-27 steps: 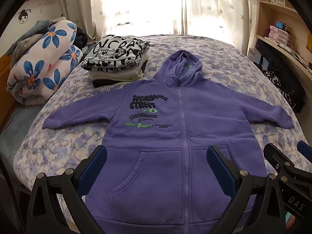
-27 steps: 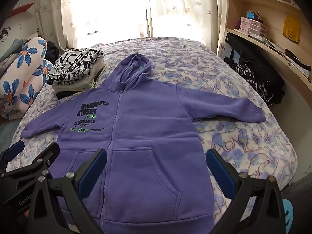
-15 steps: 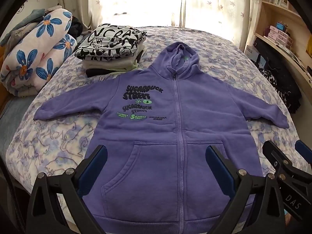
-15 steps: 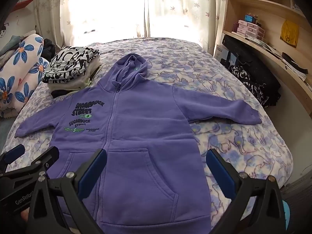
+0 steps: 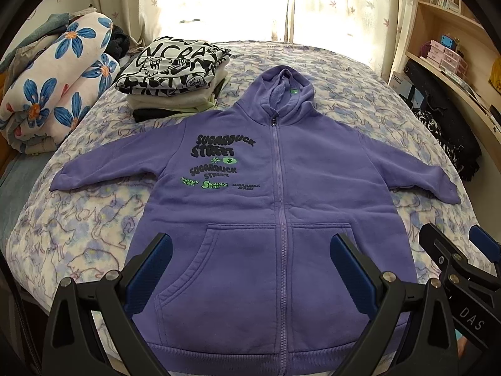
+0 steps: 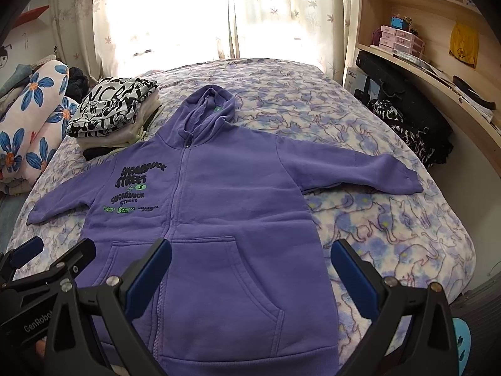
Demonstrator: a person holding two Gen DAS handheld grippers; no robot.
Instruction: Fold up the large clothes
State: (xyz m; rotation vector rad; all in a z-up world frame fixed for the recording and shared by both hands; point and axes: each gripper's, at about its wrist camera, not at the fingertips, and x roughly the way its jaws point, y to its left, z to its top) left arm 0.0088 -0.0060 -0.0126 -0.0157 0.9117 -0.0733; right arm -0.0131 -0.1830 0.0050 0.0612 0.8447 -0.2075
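A purple zip hoodie [image 5: 275, 213] with dark "Sugarduck Street" print lies flat, front up, on the bed, both sleeves spread out and hood toward the window; it also shows in the right wrist view [image 6: 206, 219]. My left gripper [image 5: 250, 269] is open and empty, hovering above the hoodie's pocket area near the hem. My right gripper [image 6: 250, 269] is open and empty above the hoodie's lower right side. The right gripper shows at the lower right of the left wrist view [image 5: 460, 253]; the left gripper shows at the lower left of the right wrist view [image 6: 53, 253].
A stack of folded clothes [image 5: 175, 72] sits at the far left of the bed [image 5: 78, 219]. A rolled floral quilt [image 5: 53, 87] lies left of it. Black bags [image 6: 407, 119] and wooden shelves [image 6: 422, 47] stand to the right. Curtains hang behind.
Both grippers have lifted and drawn slightly back toward the foot of the bed, so more of the hoodie's hem shows. The hoodie has not moved. Both grippers stay open.
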